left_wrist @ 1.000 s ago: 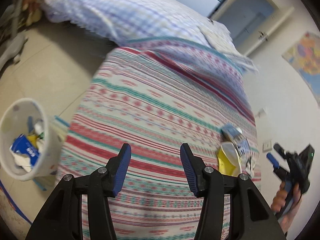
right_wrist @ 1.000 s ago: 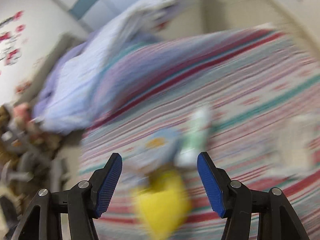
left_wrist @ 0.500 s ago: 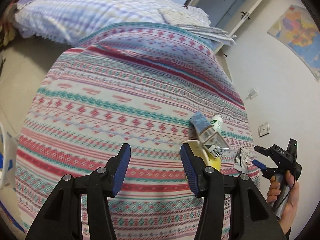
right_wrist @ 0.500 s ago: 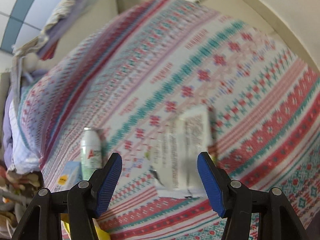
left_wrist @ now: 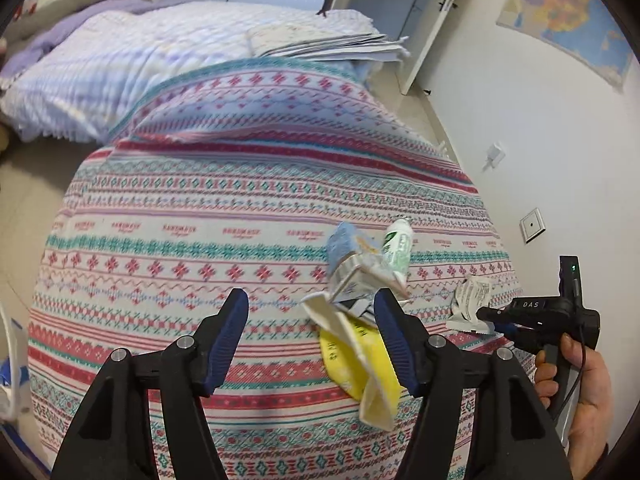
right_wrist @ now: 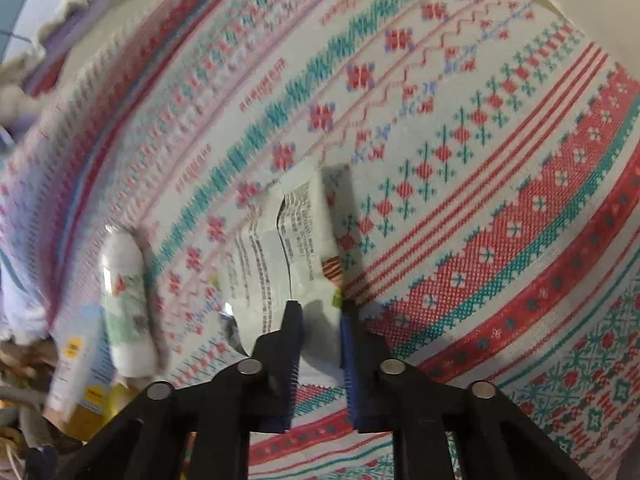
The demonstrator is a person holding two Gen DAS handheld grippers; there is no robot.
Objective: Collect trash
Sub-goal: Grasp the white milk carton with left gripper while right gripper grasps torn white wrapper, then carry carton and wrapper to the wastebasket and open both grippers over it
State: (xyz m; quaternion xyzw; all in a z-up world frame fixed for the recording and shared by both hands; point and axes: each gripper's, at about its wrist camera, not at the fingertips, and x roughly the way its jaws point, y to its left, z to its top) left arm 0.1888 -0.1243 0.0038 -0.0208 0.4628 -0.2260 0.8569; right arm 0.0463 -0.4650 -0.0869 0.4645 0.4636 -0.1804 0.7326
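Trash lies on a patterned bedspread (left_wrist: pixel 200 248). A white printed wrapper (right_wrist: pixel 296 236) lies flat with my right gripper (right_wrist: pixel 320 312) shut on its near edge; the left wrist view shows that wrapper (left_wrist: pixel 470 300) and the right gripper (left_wrist: pixel 490 316) at far right, held by a hand (left_wrist: pixel 588 384). My left gripper (left_wrist: pixel 312 312) is open above the bedspread; a yellow packet (left_wrist: pixel 356 364), a crushed blue carton (left_wrist: pixel 352 272) and a white-green tube (left_wrist: pixel 396 248) lie by its right finger. The right wrist view has the tube (right_wrist: pixel 124 296) and carton (right_wrist: pixel 76 364) at left.
A lilac checked quilt (left_wrist: pixel 120 60) and folded papers (left_wrist: pixel 320 40) lie at the far end of the bed. A white wall (left_wrist: pixel 540 140) with a socket (left_wrist: pixel 532 225) and a map (left_wrist: pixel 572 16) runs along the right. A white bin's rim (left_wrist: pixel 8 360) shows at the left edge.
My right gripper came down over the white wrapper and shut on its edge. The left gripper swung right, away from the bin, bringing the yellow packet and carton beside its right finger.
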